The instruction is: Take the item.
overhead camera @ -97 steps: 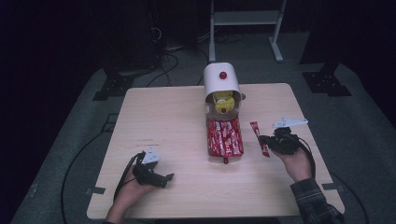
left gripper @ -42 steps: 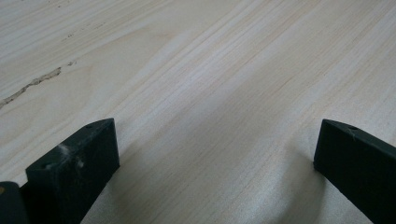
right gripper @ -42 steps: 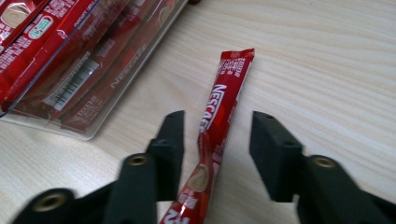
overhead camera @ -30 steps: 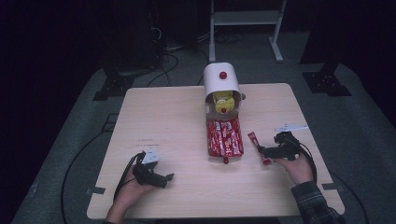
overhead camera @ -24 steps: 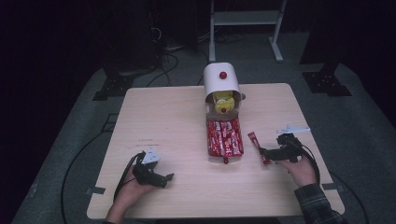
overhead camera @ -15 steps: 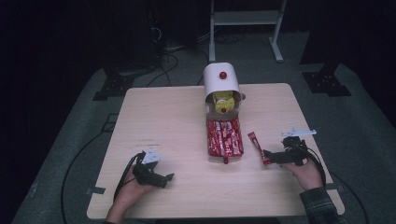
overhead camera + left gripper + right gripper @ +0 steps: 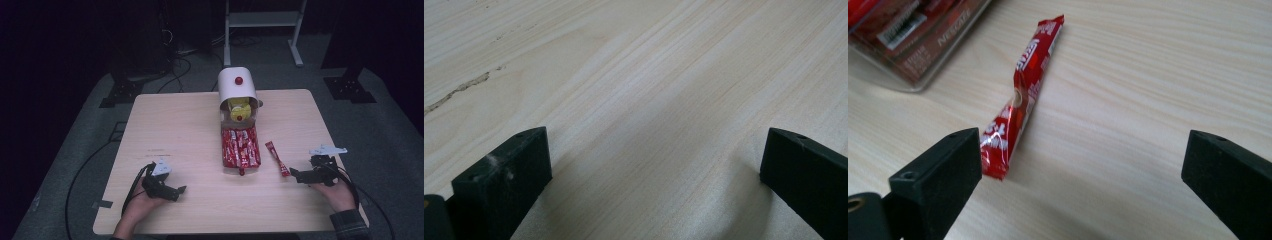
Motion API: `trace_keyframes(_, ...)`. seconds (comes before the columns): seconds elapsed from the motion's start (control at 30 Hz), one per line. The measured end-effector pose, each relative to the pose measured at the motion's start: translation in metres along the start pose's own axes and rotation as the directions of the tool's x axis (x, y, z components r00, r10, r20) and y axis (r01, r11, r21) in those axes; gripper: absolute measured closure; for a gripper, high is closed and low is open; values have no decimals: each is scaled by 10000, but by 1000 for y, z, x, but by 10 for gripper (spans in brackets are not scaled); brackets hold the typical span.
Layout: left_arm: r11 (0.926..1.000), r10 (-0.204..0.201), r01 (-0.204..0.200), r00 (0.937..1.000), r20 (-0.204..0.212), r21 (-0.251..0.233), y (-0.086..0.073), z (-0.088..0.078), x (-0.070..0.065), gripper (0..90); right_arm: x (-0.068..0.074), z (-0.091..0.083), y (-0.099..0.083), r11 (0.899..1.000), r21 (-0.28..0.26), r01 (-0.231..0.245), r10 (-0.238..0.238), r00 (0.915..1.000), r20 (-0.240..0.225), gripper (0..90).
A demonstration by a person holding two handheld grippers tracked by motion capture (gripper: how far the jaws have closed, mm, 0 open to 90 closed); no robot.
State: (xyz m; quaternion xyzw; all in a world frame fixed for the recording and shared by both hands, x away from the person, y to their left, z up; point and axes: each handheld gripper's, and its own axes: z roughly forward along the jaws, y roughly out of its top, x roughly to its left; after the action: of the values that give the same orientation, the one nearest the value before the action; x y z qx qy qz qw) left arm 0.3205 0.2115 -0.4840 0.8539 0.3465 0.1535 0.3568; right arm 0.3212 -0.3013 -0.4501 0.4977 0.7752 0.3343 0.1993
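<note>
Right gripper, jaws just opened and wide apart, gripping nothing: the red sachet lies flat on the table, its near end just beside the gripper's left jaw, running away toward the tray. Left gripper open over bare wood.

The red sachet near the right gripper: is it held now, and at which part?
No. The red sachet lies free on the table; the right gripper is open, nothing held.
</note>
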Motion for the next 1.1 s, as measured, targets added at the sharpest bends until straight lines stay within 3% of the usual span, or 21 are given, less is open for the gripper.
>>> trace_keyframes(0.4,10000,-10,10,10000,-4,1,0,0,0,0,-8,-4,-20,9997,238,100,-106,9996,246,21)
trace_keyframes(0.73,10000,-8,8,10000,-1,3,0,0,0,0,-13,6,-34,9956,913,193,-254,9975,660,11)
trace_keyframes(0.93,10000,-12,12,10000,-1,0,0,0,0,0,-18,8,-38,9975,683,-161,136,9992,366,9)
trace_keyframes(1.1,10000,-10,10,10000,0,3,0,0,0,0,-20,8,-44,9999,127,36,-39,9998,218,9)
